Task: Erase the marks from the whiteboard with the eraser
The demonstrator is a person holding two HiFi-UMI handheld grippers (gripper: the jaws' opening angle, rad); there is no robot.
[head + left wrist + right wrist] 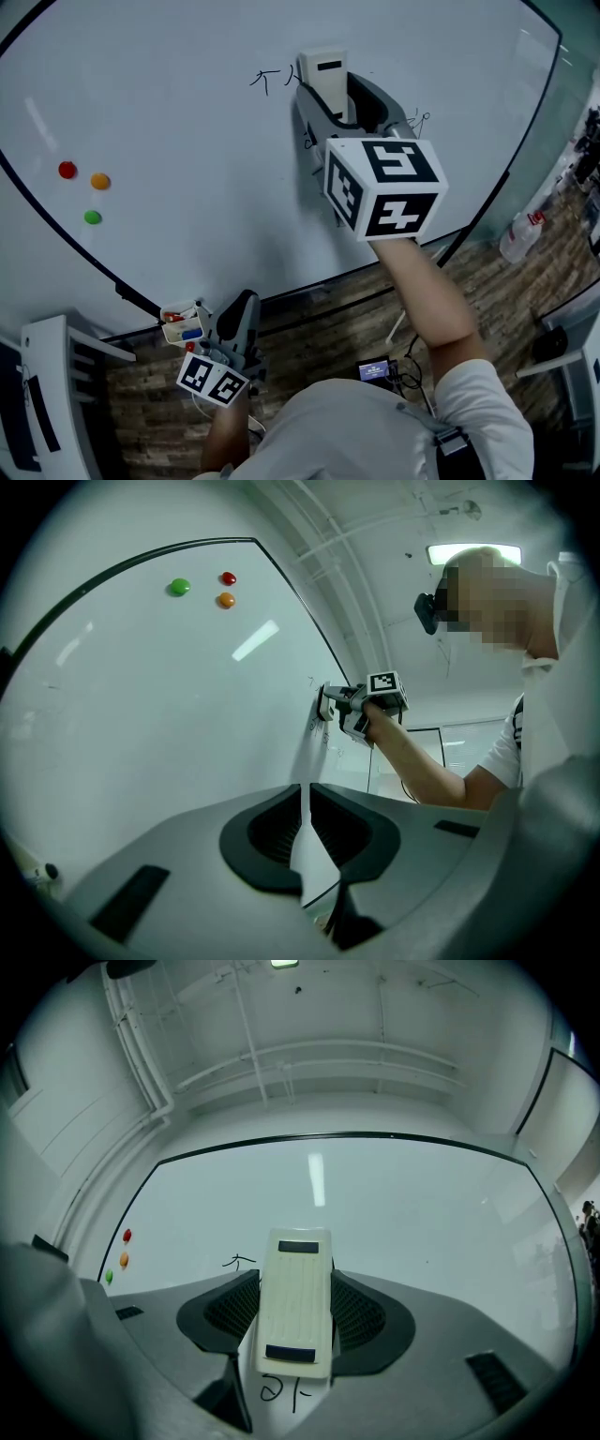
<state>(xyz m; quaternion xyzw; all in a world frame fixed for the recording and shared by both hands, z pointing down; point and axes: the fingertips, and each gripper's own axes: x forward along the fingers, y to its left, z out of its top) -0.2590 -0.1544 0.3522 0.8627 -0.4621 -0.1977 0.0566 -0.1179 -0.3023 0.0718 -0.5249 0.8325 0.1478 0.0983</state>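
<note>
My right gripper [328, 92] is shut on a white eraser [322, 75], which lies flat against the upper middle of the whiteboard [187, 122]. A black scribble [266, 78] sits just left of the eraser. More black marks [308, 141] show below it, and a small one [418, 120] to its right. In the right gripper view the eraser [296, 1302] fills the jaws, with a mark [238, 1262] at its left and marks [281, 1391] under it. My left gripper [236, 317] hangs low by the board's bottom edge, shut and empty [305, 841].
Red [67, 170], orange [99, 181] and green [92, 217] magnets stick to the board's left side. A small marker tray [181, 324] hangs at the board's lower edge beside the left gripper. A spray bottle [520, 234] stands at the right, and a white frame [56, 375] at the bottom left.
</note>
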